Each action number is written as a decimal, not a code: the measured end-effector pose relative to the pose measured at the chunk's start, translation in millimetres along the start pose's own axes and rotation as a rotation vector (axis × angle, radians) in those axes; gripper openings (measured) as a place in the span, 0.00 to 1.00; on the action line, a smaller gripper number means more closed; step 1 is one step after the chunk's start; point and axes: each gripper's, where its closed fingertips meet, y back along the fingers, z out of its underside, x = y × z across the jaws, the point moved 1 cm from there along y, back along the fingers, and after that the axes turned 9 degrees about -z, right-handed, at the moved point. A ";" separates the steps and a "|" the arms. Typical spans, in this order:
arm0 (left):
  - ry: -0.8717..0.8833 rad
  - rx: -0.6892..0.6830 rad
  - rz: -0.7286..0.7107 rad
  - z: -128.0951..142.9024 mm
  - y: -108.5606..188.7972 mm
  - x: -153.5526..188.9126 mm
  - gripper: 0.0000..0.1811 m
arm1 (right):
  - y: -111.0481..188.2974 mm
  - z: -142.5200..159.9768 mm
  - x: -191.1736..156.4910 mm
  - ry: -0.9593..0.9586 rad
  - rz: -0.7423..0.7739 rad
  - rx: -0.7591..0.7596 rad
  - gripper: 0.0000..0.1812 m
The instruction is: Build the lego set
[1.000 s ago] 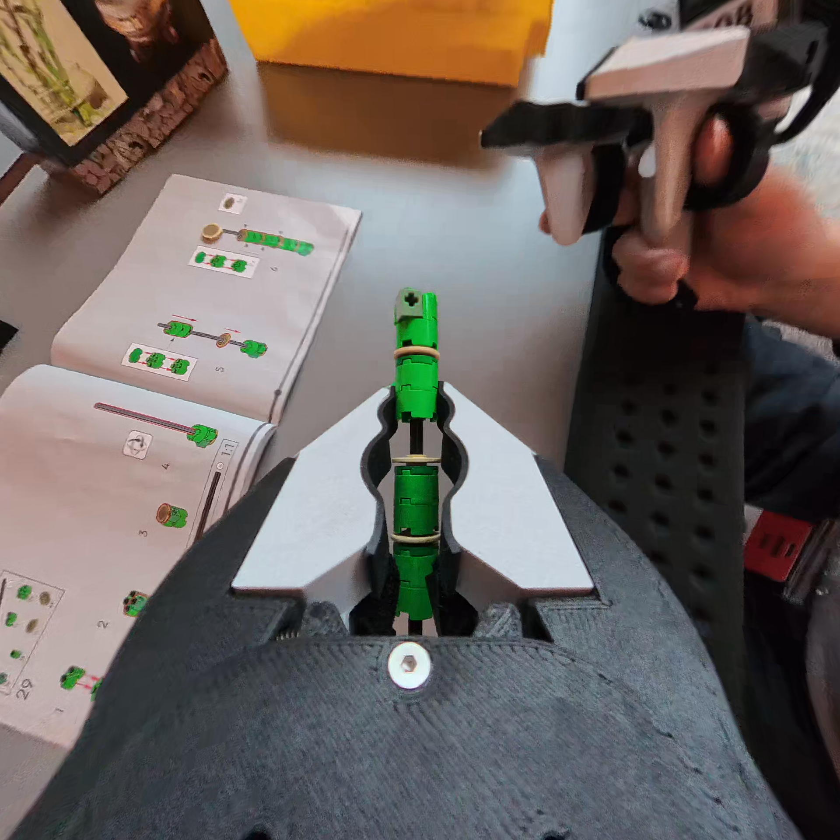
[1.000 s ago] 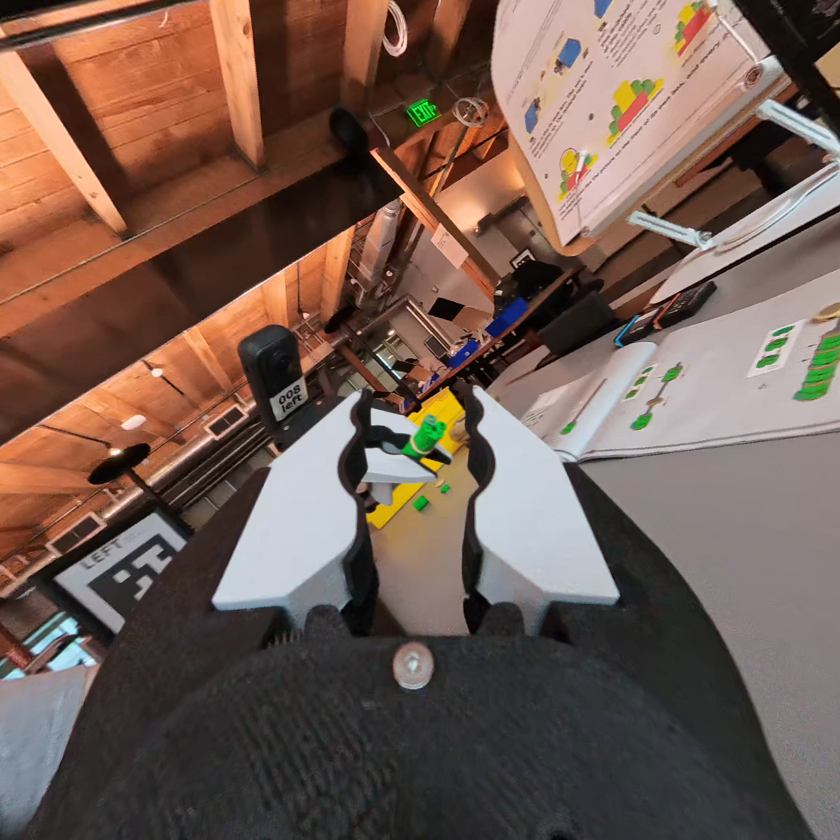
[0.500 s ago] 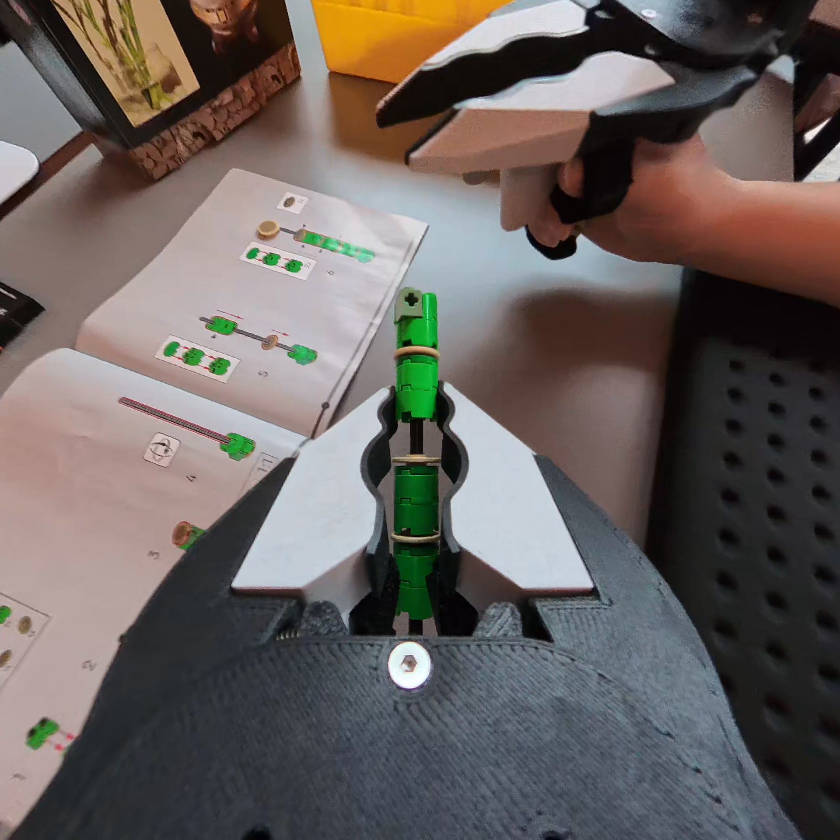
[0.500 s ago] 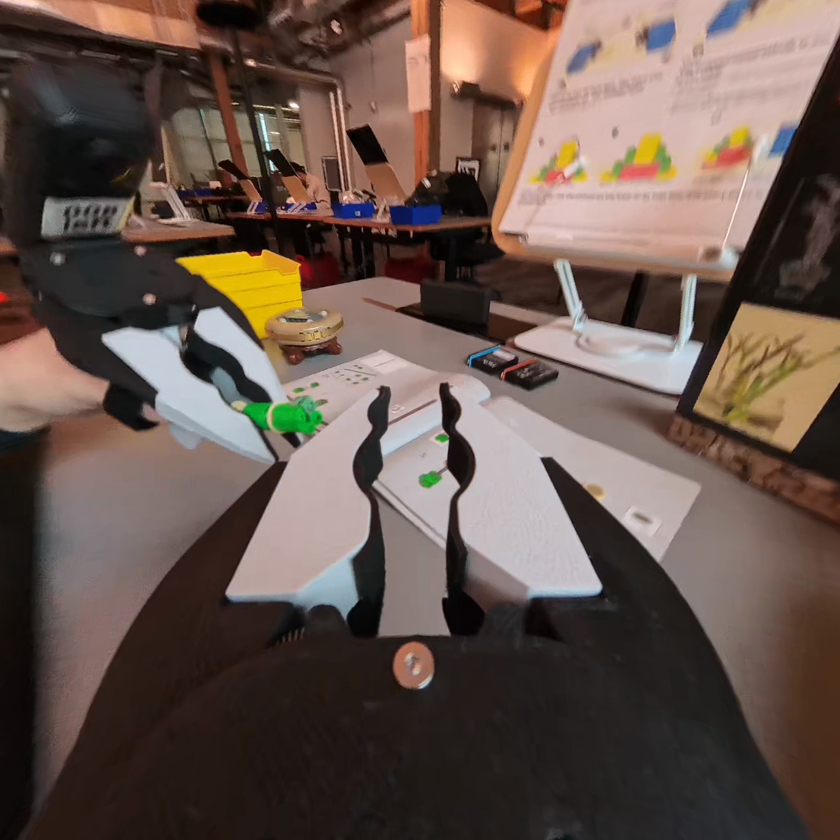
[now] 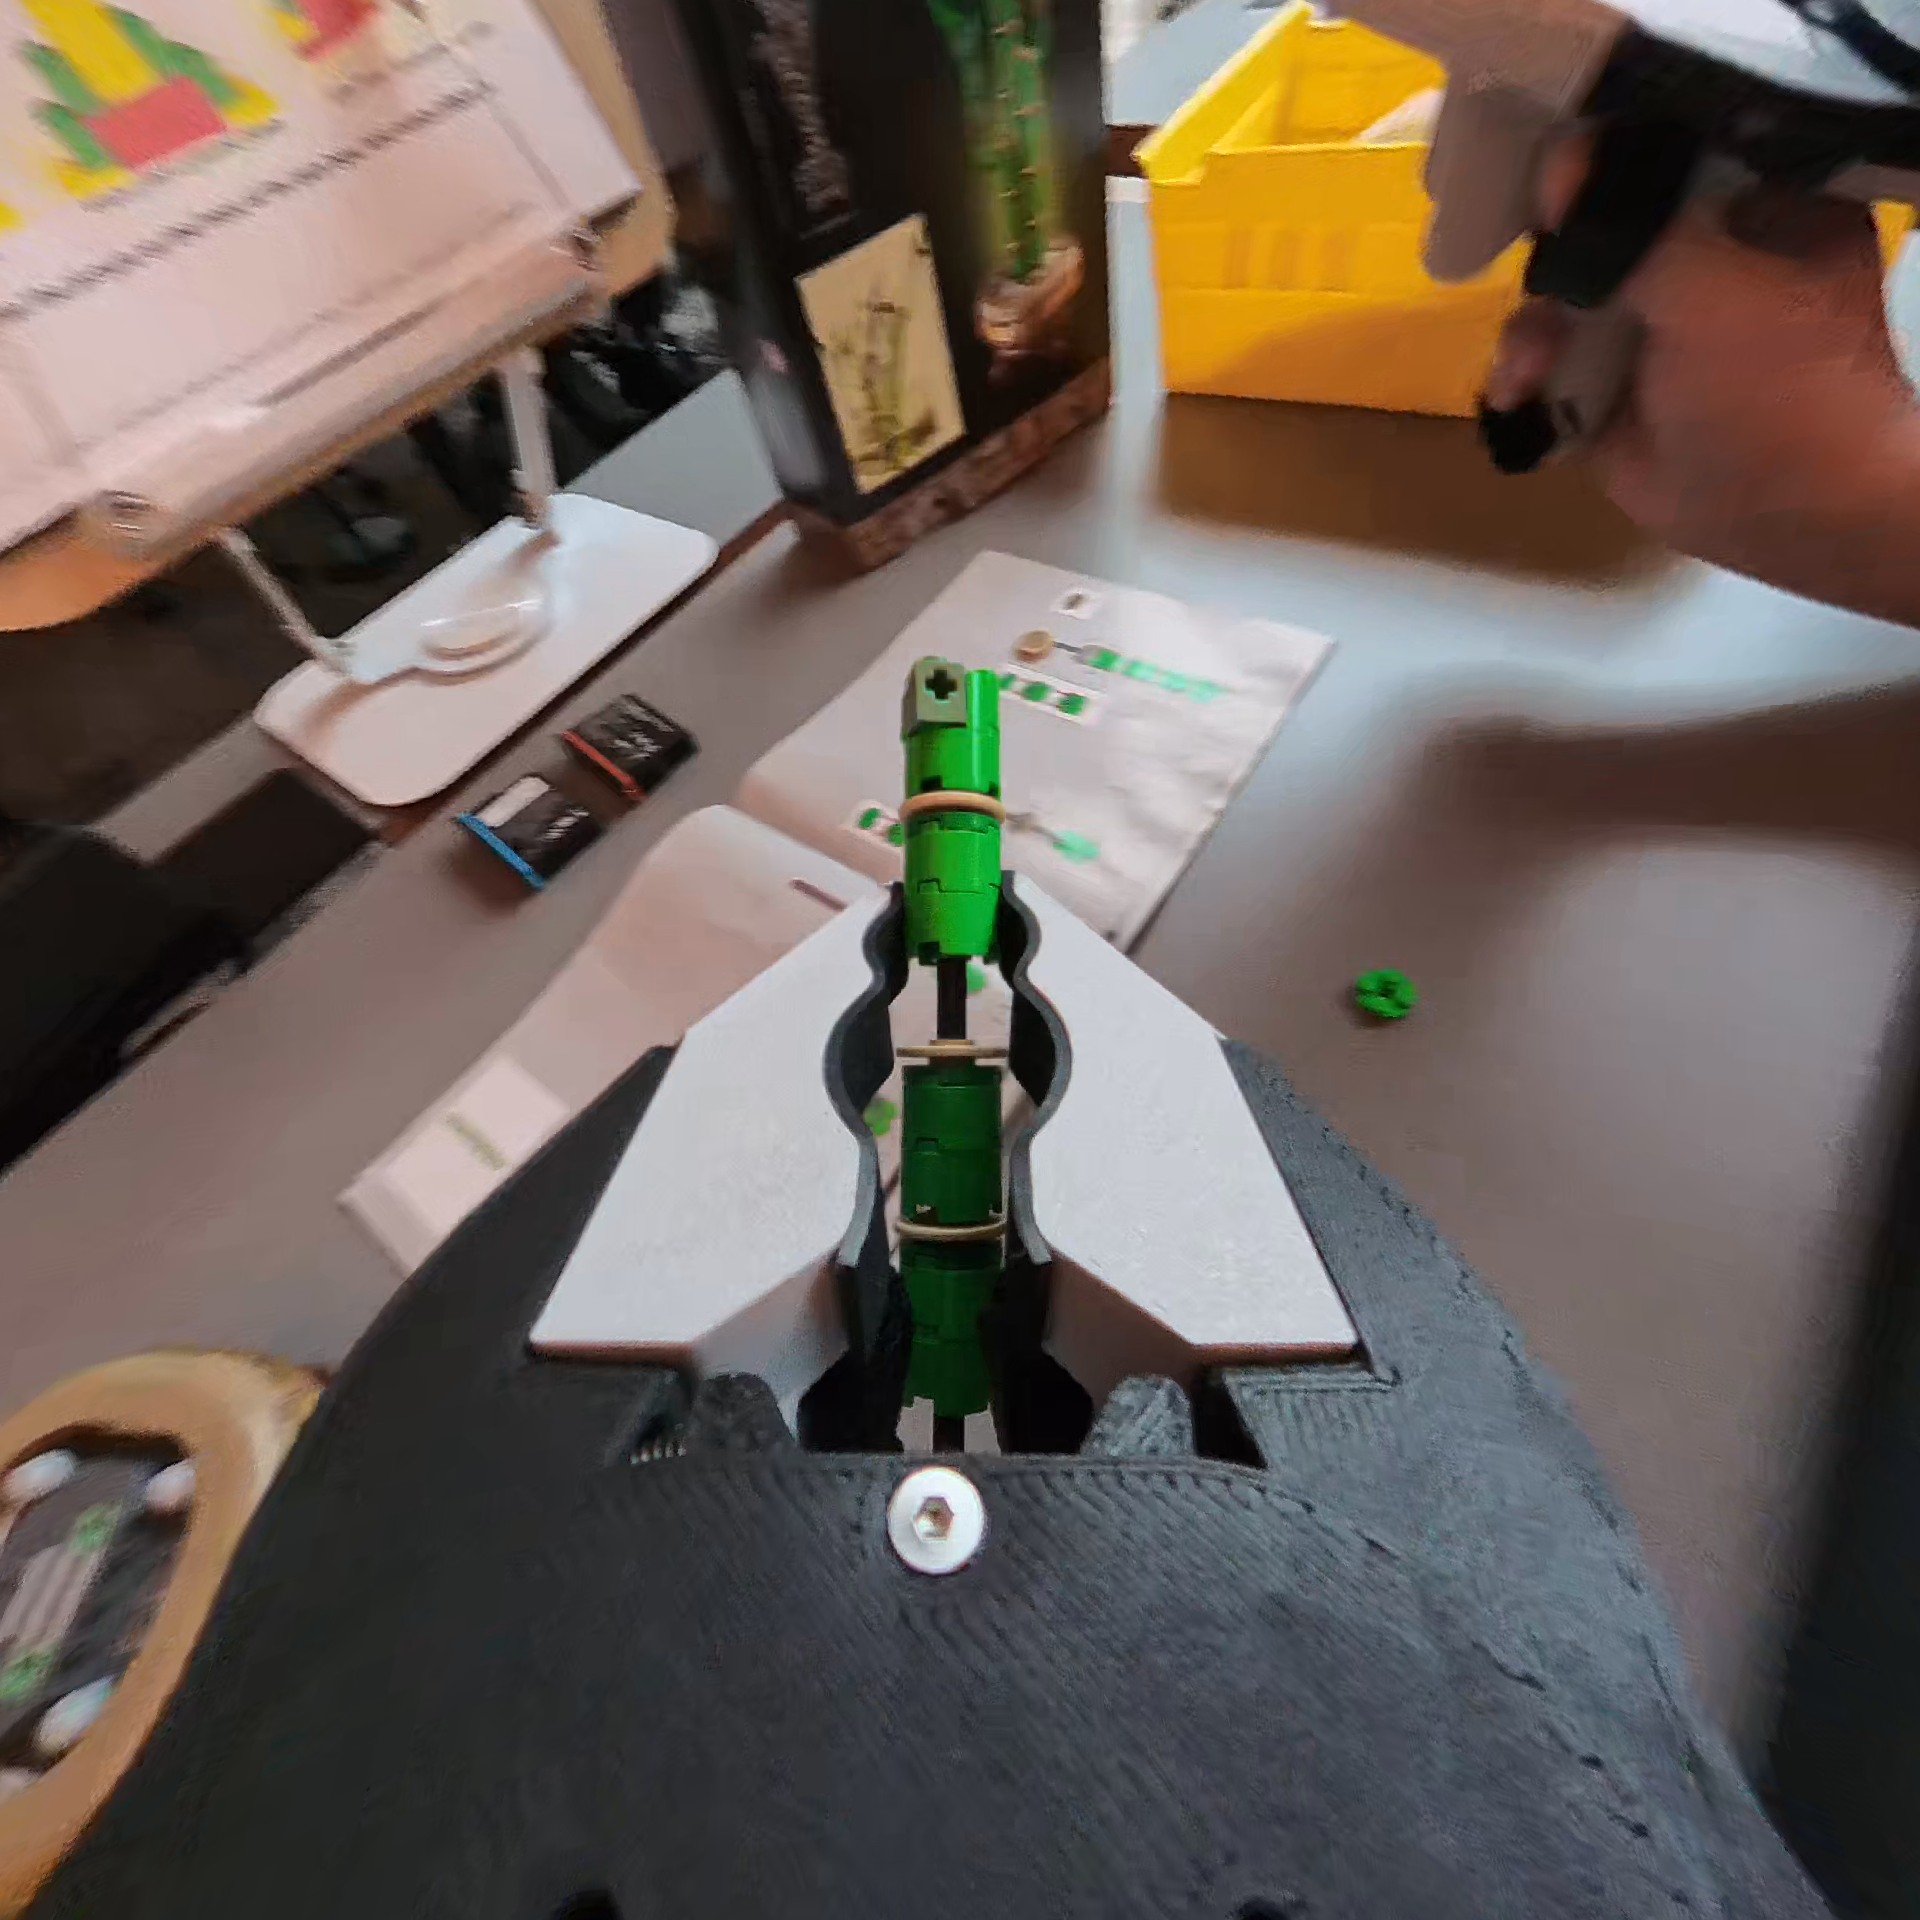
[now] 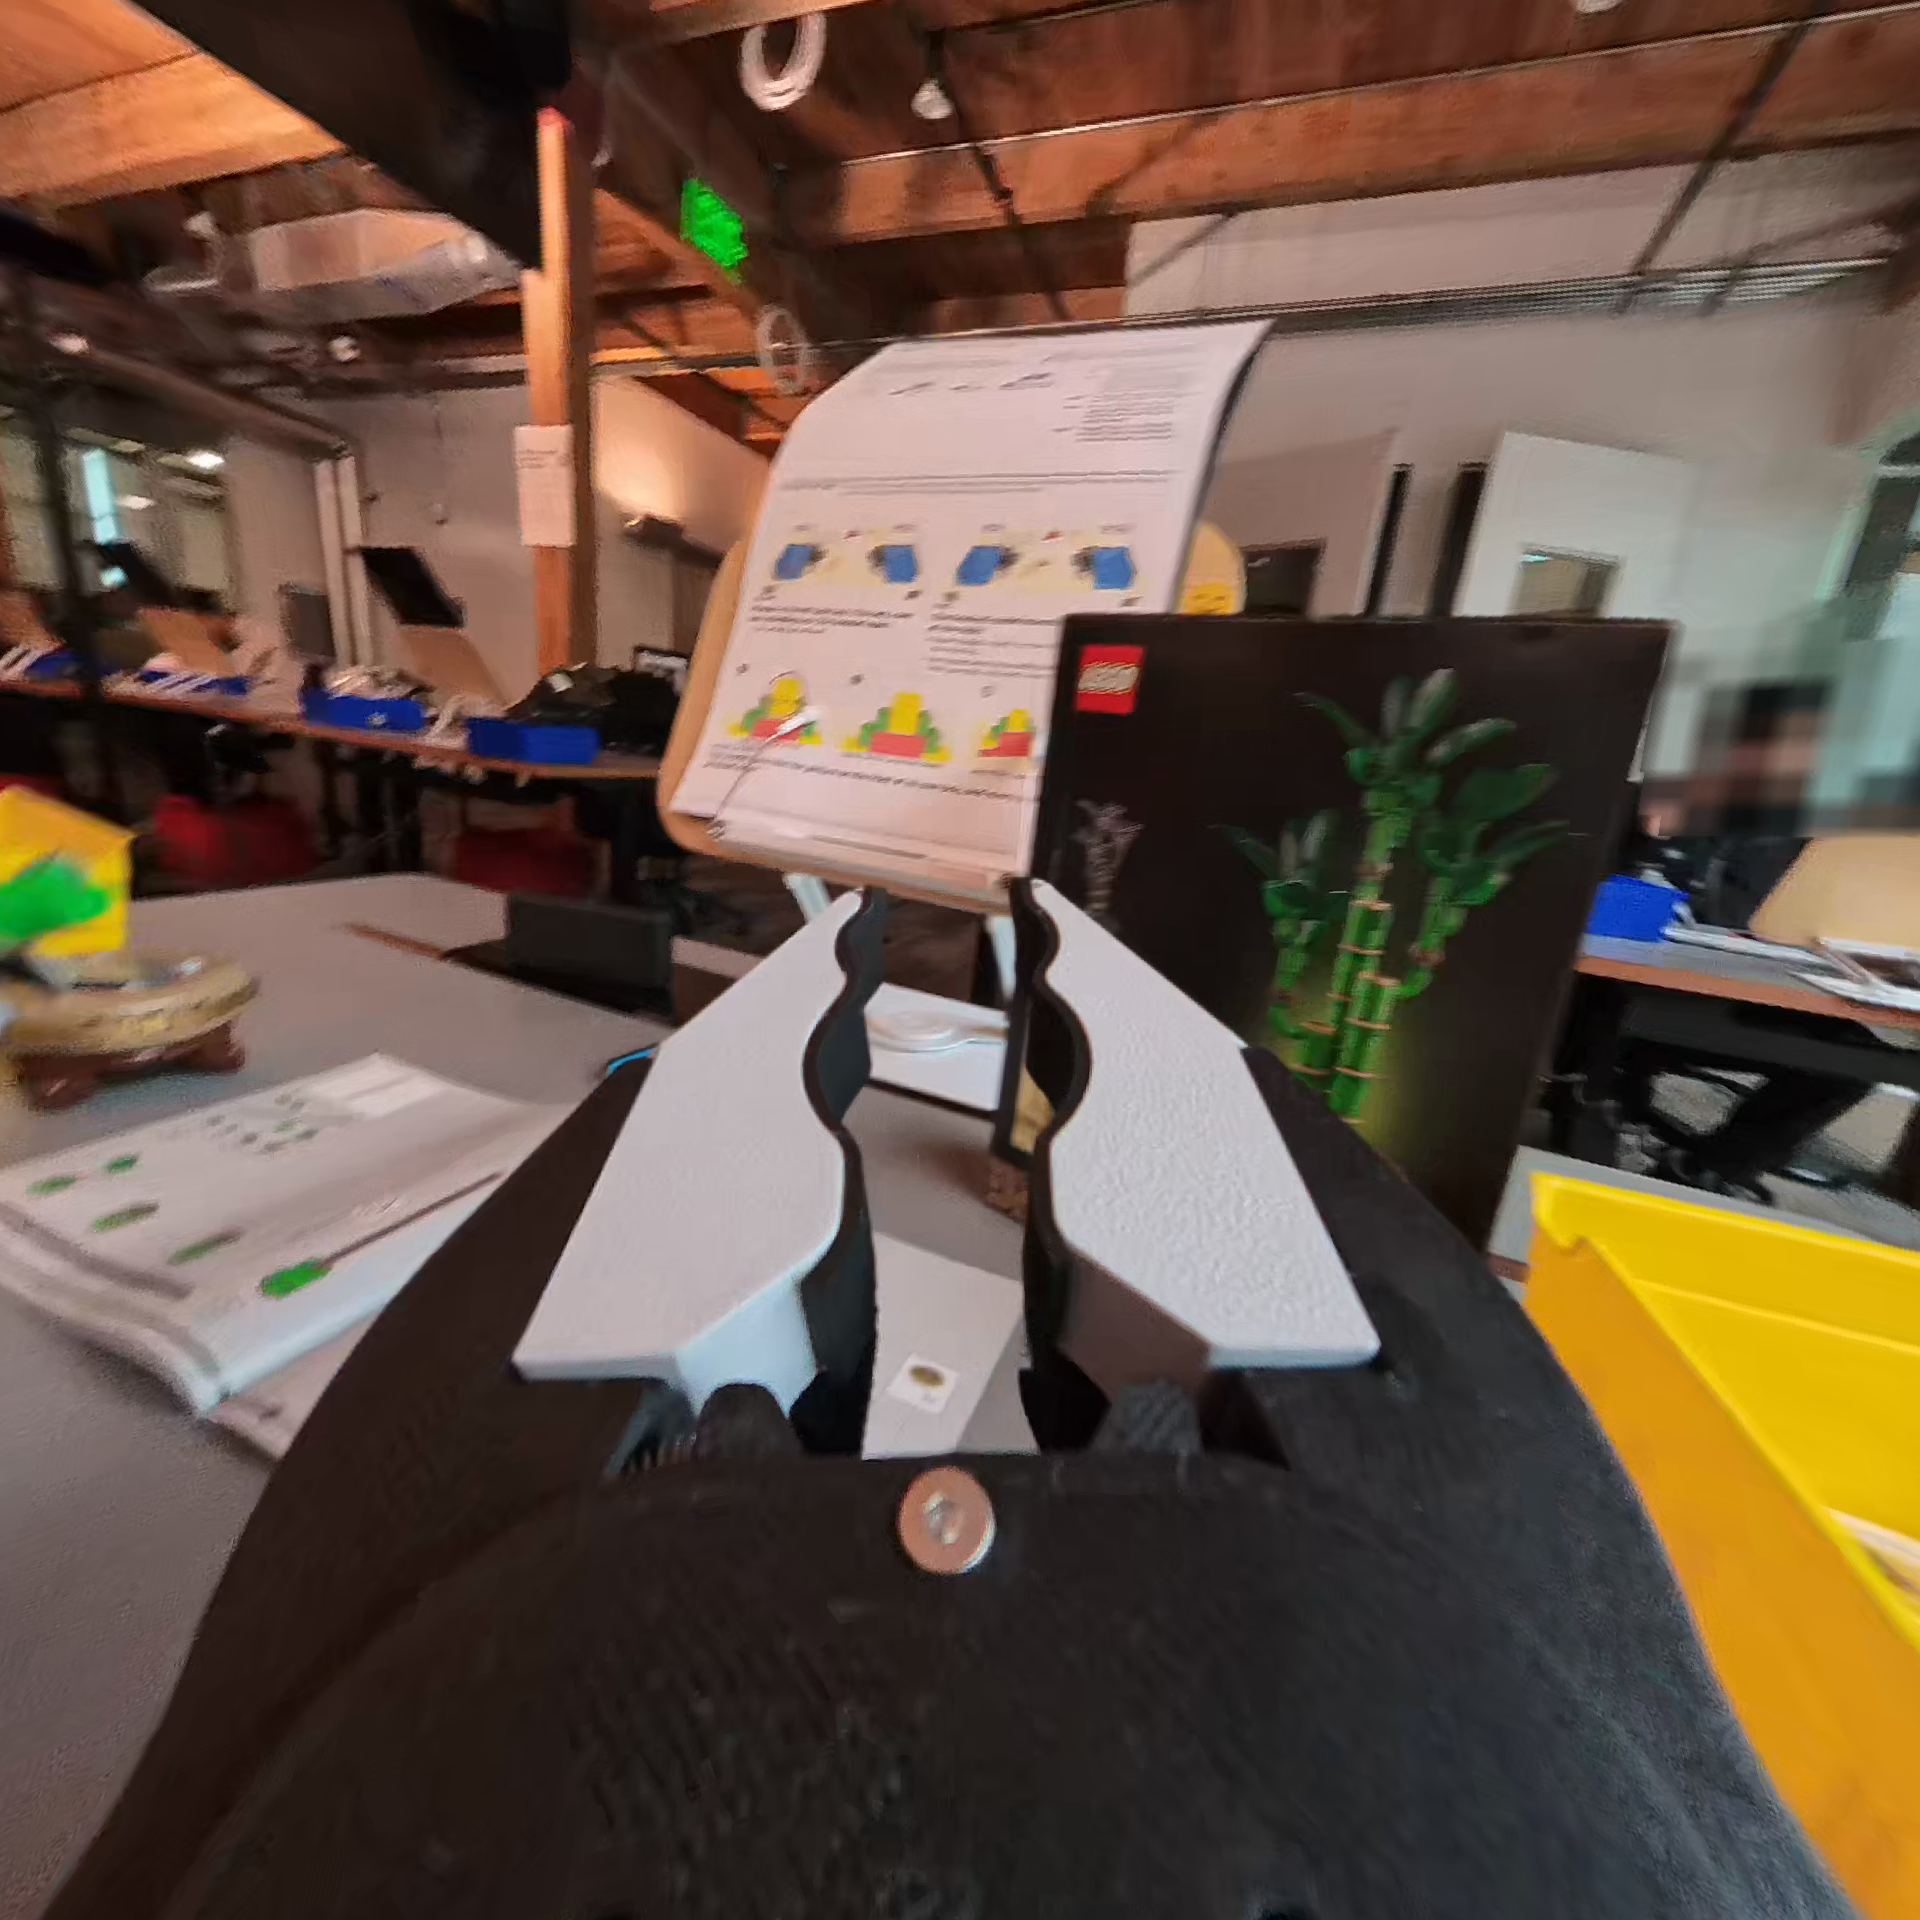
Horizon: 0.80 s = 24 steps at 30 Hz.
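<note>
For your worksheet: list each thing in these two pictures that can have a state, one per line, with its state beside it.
left gripper: shut on the green stalk
green stalk: held lengthwise between the fingers, tip sticking out past them
right gripper: open, holding nothing
instruction booklet: open, flat on the table
set box: standing upright
yellow bin: open-topped
small green piece: loose on the table

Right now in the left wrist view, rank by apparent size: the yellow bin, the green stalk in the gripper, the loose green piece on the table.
1. Yellow bin, largest, though partly hidden.
2. Green stalk in the left gripper; it sits close to the camera, which inflates it.
3. Loose green piece on the table, clearly smallest.
</note>
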 end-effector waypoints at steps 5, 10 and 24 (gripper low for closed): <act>0.123 0.158 -0.130 -11.2 12.3 -40.5 0.07 | -4.2 18.4 -74.3 -0.064 -0.280 -0.085 0.12; 0.191 0.223 -0.012 -39.5 -4.0 -31.2 0.07 | 1.4 -2.4 -78.8 0.155 -0.261 0.020 0.11; -0.008 0.241 0.004 -161.0 -2.8 -4.6 0.07 | -72.8 -185.1 -113.3 0.023 -0.619 0.134 0.32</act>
